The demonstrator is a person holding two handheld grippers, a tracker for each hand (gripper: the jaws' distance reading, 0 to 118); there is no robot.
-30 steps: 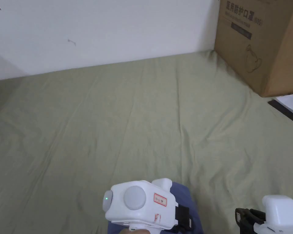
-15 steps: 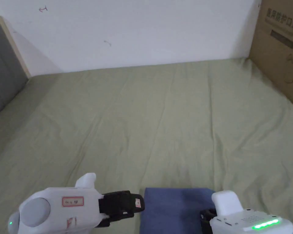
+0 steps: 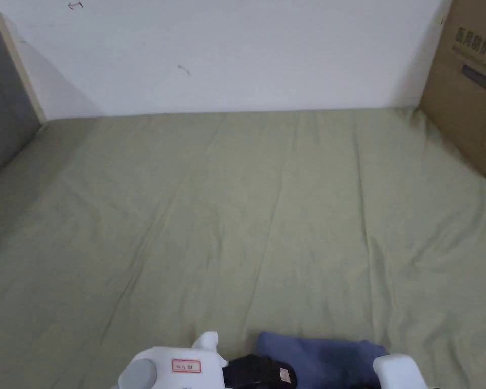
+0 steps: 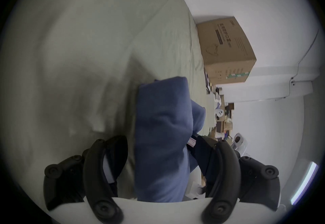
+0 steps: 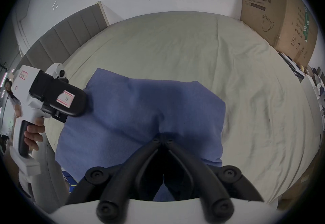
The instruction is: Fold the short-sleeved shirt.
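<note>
Your right gripper (image 5: pixel 162 137) has its jaws drawn together to a point, pinching the near edge of the blue shirt (image 5: pixel 140 113) at about 6 o'clock in its own view; the cloth puckers toward the tips, which reads as a firm hold meant to carry that side of the bundle. Your left gripper (image 4: pixel 158 150) has its jaws standing wide apart with the shirt's folded edge running between them; whether either jaw presses the cloth I cannot tell, so treat that side as not yet gripped. From the right gripper view the left gripper sits at 9 o'clock, its nose against the shirt's left edge.

The shirt is already a compact rectangle lying on the green bedsheet (image 3: pixel 267 212), at 6 o'clock in the head view, close to you. The folding looks nearly done.

A cardboard box (image 3: pixel 472 86) stands at 2 o'clock against the wall; it is closed, contents hidden.
</note>
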